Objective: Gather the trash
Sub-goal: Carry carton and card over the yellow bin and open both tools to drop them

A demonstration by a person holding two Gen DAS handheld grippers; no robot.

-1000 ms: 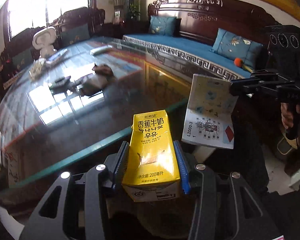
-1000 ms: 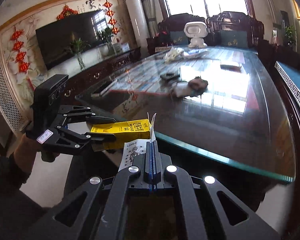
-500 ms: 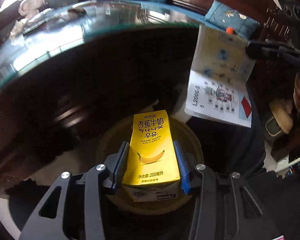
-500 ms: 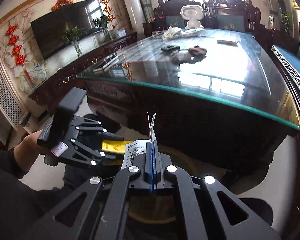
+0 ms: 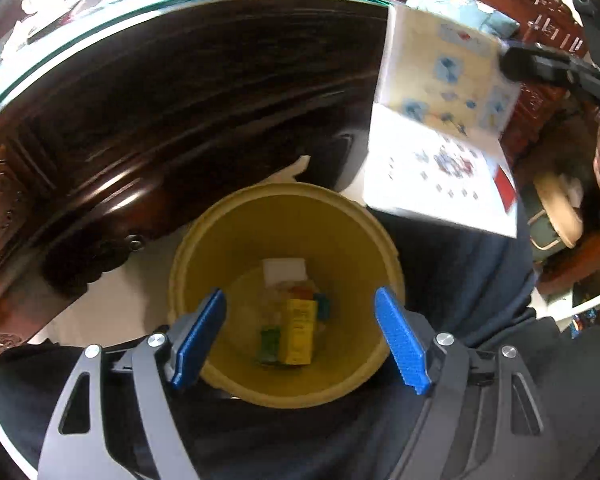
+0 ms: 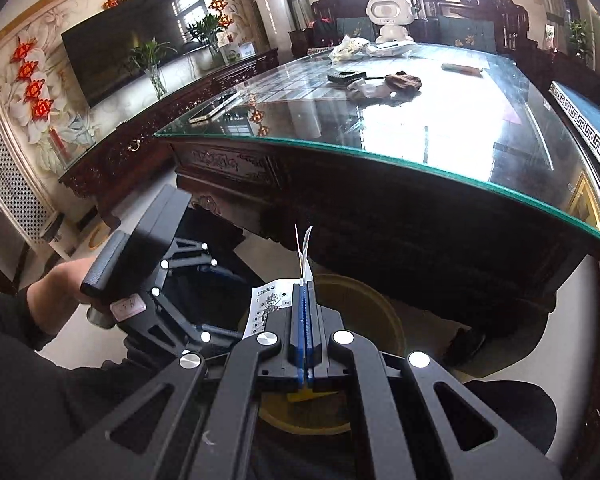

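Filling the upper half of both views, a dark carved wooden table [image 6: 440, 216] with a glass top is standing over the pale floor. Below its edge, at lower centre of the left wrist frame, a yellow round bin [image 5: 228, 240] is sitting on the floor; in the right wrist frame its rim [image 6: 364, 292] is showing just behind the fingers.

Right gripper [image 6: 305, 308]: blue pads are pressing together on a folded printed leaflet [image 6: 268, 304], marked L2000-3, which is sticking up between them. In the left wrist frame the same leaflet [image 5: 436, 144] is hanging open at upper right, blurred, just above and beside the bin's rim.

Left gripper [image 5: 300, 336]: fingers [image 5: 400, 340] are standing wide apart, gripping nothing, directly above the bin mouth. In the right wrist frame it [image 6: 204, 300] is showing at lower left, held by a hand [image 6: 60, 292].

Yellow milk carton [image 5: 299, 330] is lying at the bottom of the bin, among a white piece [image 5: 285, 272] and small green and orange scraps, too blurred to identify.
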